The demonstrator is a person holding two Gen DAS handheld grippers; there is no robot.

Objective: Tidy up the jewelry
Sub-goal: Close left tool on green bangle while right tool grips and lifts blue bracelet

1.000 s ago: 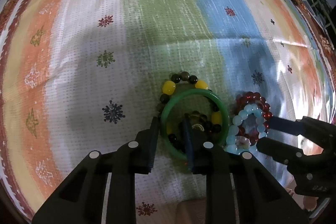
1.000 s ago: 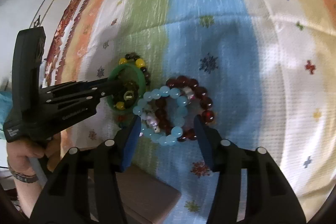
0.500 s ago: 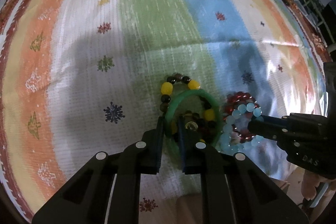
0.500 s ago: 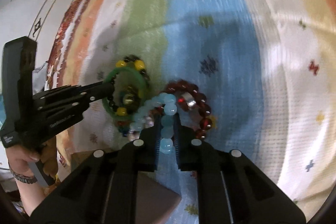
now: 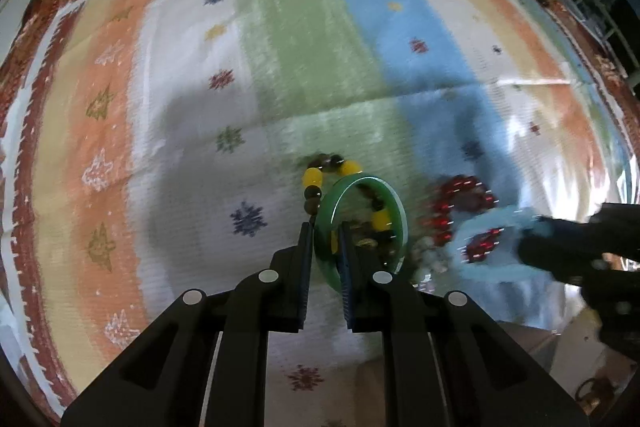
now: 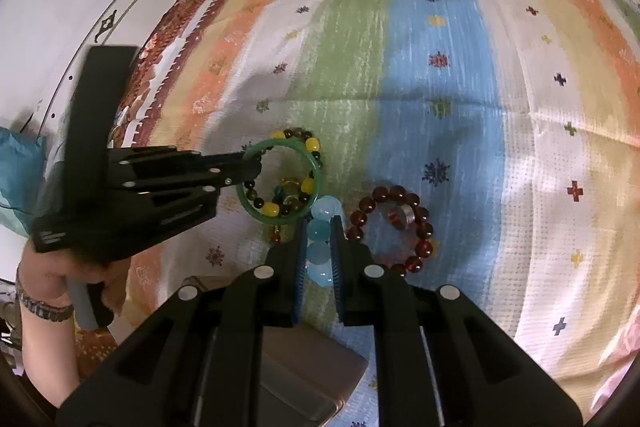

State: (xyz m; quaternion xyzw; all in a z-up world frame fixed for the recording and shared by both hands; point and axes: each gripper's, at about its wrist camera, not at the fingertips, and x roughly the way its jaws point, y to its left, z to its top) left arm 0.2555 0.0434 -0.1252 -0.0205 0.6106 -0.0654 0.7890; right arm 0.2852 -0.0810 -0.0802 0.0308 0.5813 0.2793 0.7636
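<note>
- Matte black plastic left gripper [image 5: 325, 259]: angular fingers, blue ribbed pads, round silver screws.
- Matching black right gripper [image 6: 319, 251].
- Dark metal-link wristband [image 6: 42, 305] on the wrist.

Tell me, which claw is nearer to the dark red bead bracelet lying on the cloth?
The right. The right claw, shut on the pale blue bead bracelet, sits just beside the dark red bead bracelet; the left claw grips the green bangle farther away.
</note>
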